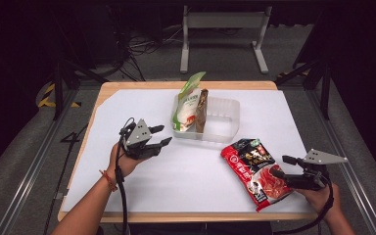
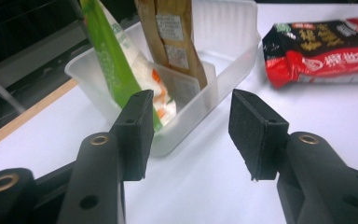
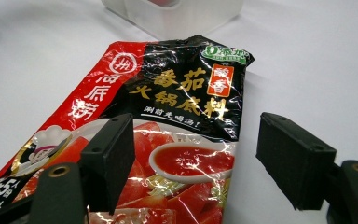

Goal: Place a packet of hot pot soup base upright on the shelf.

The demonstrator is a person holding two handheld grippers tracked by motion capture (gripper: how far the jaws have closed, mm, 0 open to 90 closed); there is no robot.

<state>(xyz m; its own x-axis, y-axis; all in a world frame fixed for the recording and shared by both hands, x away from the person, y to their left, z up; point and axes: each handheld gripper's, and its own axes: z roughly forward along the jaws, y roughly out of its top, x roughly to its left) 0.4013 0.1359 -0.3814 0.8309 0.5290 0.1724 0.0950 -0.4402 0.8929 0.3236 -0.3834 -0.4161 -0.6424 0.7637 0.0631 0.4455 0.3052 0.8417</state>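
Now we hold the left gripper (image 1: 159,136) just left of the clear plastic bin (image 1: 225,125), its jaws spread with nothing between them. From above, the green-and-white pouch (image 1: 187,105) and the brown packet (image 1: 201,110) stand upright together at the left end of the bin, the right end bare. The left gripper view brings us closer: the near wall of the bin (image 2: 193,116) lies just beyond the pads, the green-and-white pouch (image 2: 116,65) leans against that wall, and the brown packet (image 2: 172,37) shows white printed labels on its face, a detail too small to read from above.

Our right gripper (image 1: 284,166) sits at the near right of the tabletop (image 1: 186,181), jaws spread, at the right edge of the red-and-black sauce packet (image 1: 257,171), which lies flat, well apart from the bin. The right gripper view shows its pads either side of that packet (image 3: 177,107), one above the printed face, the other over bare tabletop, not pressing it.
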